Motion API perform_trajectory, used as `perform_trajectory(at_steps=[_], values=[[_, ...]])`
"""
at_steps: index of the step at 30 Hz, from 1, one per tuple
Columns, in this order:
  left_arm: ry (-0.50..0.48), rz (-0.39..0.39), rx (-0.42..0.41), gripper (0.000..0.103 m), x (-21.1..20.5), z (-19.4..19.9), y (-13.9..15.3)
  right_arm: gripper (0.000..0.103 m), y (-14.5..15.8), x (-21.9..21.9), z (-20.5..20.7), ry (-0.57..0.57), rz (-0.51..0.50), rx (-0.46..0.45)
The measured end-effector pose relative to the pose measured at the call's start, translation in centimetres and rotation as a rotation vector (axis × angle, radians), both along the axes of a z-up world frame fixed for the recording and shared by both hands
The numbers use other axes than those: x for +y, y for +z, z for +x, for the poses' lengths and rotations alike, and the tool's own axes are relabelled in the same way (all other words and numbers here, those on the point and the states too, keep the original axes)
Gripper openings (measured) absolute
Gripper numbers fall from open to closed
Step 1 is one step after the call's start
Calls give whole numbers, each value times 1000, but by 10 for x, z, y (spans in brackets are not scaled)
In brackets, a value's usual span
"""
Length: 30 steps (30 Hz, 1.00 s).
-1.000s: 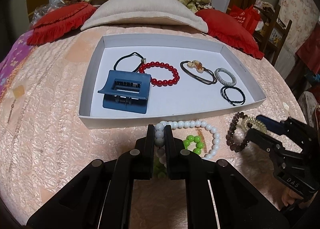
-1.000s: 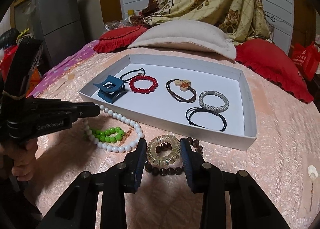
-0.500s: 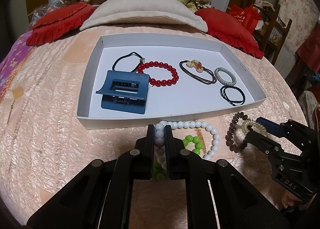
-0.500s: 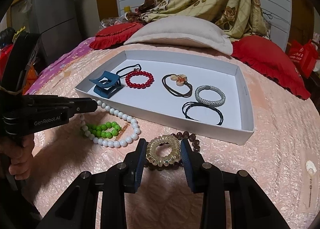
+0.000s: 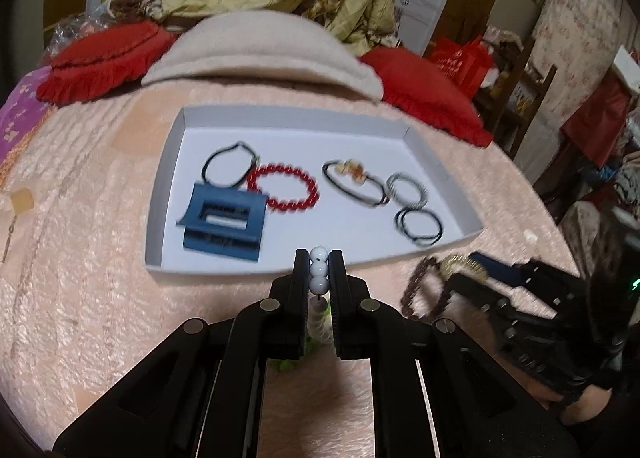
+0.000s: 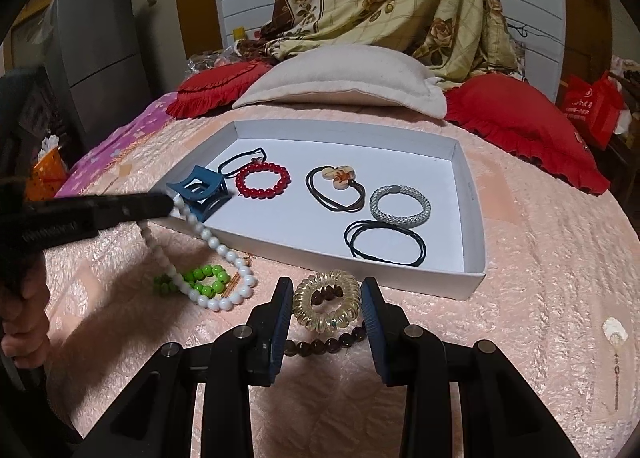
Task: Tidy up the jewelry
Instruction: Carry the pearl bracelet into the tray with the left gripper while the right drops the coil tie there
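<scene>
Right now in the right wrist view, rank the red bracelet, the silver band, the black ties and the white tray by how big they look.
1. White tray, by far.
2. Black ties.
3. Silver band and red bracelet: nearly alike. The band lies a bit nearer the camera, so no ranking between them.

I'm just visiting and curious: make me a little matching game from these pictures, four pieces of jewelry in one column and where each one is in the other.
1. white bead necklace
2. clear spiral hair tie
3. red bead bracelet
4. green bead bracelet

A. lying in the white tray
B. between the right tongs
C. pinched in the left tongs
D. on the bedspread, inside the white loop

Pairs: 1-C, 2-B, 3-A, 4-D
</scene>
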<state>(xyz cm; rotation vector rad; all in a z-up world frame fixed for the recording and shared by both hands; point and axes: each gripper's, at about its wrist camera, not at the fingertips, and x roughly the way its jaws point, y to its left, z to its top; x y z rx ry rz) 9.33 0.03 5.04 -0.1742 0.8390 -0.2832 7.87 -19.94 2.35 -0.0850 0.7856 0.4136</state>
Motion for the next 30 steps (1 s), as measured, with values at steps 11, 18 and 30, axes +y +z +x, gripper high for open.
perform_trajectory(at_steps=[11,18,30], values=[[12,-74,-44,8,-1,18,29,34,9,3,6,-5,15,-22],[25,-103,-79,8,-11,31,53,34,15,-4,18,-29,37,-30],[62,-186,-17,8,-21,62,28,34,15,-14,24,-67,44,-20]])
